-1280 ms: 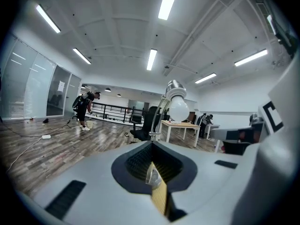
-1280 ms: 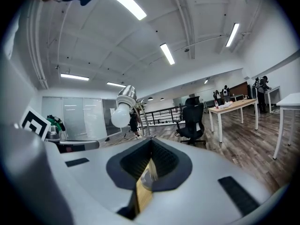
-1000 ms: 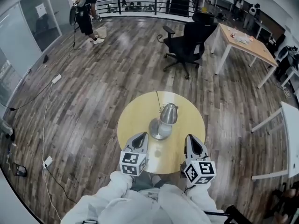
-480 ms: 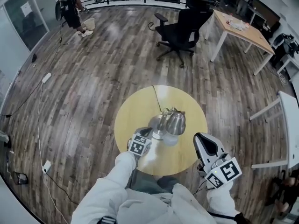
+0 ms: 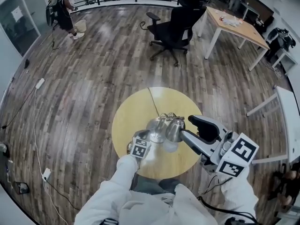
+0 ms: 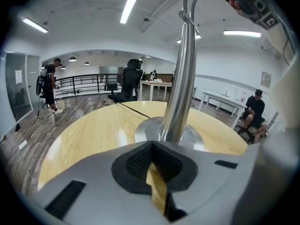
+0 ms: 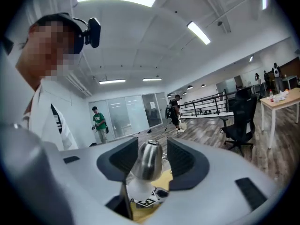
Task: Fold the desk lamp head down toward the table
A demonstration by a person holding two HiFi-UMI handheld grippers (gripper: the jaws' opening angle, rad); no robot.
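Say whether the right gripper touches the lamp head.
Cannot tell. In the right gripper view the lamp head sits between the right gripper's jaws, which have just been opening, and overlaps one jaw's edge.

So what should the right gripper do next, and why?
Probably close the right gripper on the lamp head. Its jaws have just been opening and stand apart around it, not gripping; the shut left gripper waits by the lamp base.

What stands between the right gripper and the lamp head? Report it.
Nothing visible. The lamp head sits between the right gripper's jaws, which have just been opening and do not press on it. The left gripper is low by the lamp base, off to the side.
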